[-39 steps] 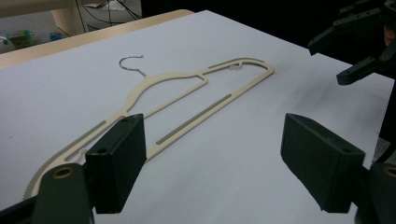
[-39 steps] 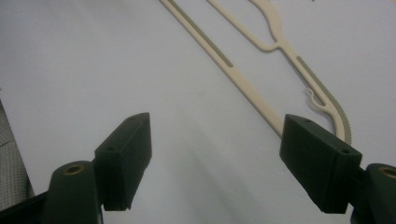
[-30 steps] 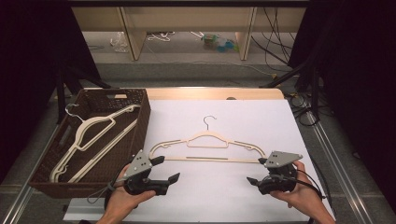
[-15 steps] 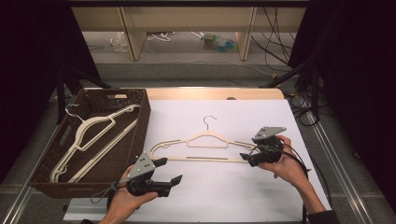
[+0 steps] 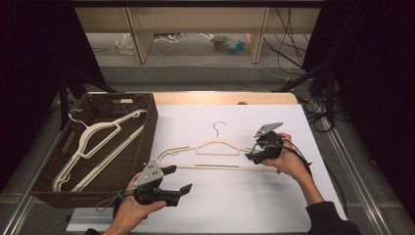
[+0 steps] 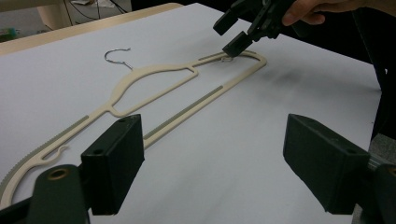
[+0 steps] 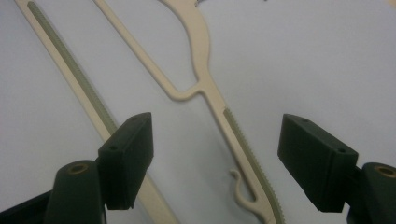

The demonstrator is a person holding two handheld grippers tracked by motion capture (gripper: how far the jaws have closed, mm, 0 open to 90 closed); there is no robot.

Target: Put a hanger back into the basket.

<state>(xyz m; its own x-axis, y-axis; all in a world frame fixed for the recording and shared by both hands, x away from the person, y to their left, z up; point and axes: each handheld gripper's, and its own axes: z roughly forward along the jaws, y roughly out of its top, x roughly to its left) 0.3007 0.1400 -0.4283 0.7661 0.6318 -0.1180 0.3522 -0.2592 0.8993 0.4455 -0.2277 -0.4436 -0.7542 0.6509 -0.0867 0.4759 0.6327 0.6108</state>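
A cream plastic hanger (image 5: 220, 145) with a metal hook lies flat on the white table cover. My right gripper (image 5: 250, 152) hovers over its right end, tilted down. Its jaws have just been closing a little but stand wide apart. In the right gripper view the ribbed shoulder of the hanger (image 7: 205, 88) runs between the jaws of the right gripper (image 7: 215, 135), and the pads do not touch it. My left gripper (image 5: 180, 178) rests near the front edge, open and empty, short of the hanger's left end. The left gripper view shows the hanger (image 6: 154, 88) beyond the jaws of the left gripper (image 6: 215, 135), and the right gripper (image 6: 229, 35) farther off.
A dark woven basket (image 5: 149, 142) stands at the table's left with two more cream hangers (image 5: 93, 142) inside. The white cover (image 5: 293, 127) reaches to the right edge. Cables and stand legs lie beyond the far right corner.
My right gripper has moved from the front right corner up and left, onto the hanger's right end. The left gripper and the hanger have stayed put.
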